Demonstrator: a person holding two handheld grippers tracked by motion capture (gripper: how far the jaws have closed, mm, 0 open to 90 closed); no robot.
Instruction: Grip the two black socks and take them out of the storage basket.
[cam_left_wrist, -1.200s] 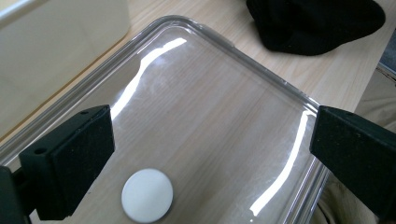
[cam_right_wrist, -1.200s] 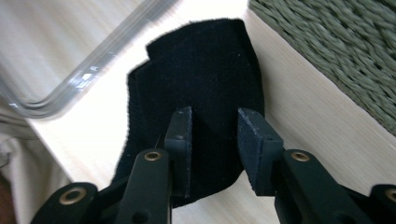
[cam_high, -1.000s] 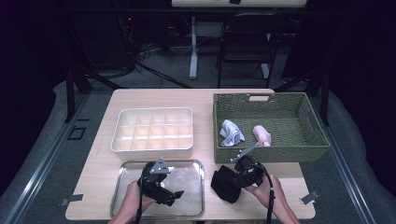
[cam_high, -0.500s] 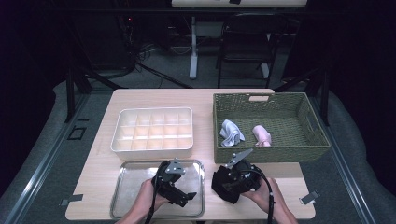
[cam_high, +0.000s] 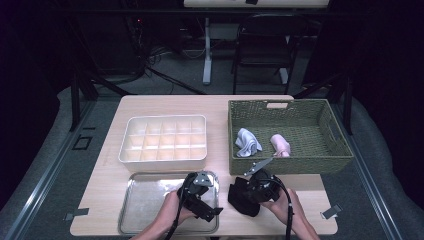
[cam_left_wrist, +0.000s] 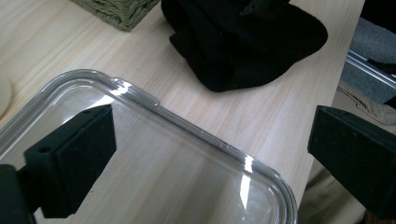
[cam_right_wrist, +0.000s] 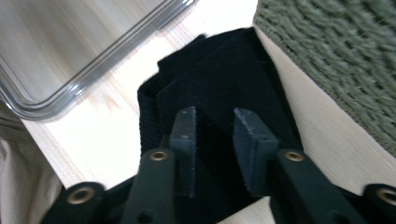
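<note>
Item: folded black knit cloth (cam_high: 243, 196), pinched by narrowing right tongs (cam_high: 246, 191); left tongs (cam_high: 214, 201), wide open, best brought squarely onto its free edge.

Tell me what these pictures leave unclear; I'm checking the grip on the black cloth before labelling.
- Right gripper view: whether the pads pinch the black cloth; a fold lies between the jaws.
- High view: the cloth's right part, covered by the gripper.
- Left gripper view: the clear tray, cut off by the bottom edge.
</note>
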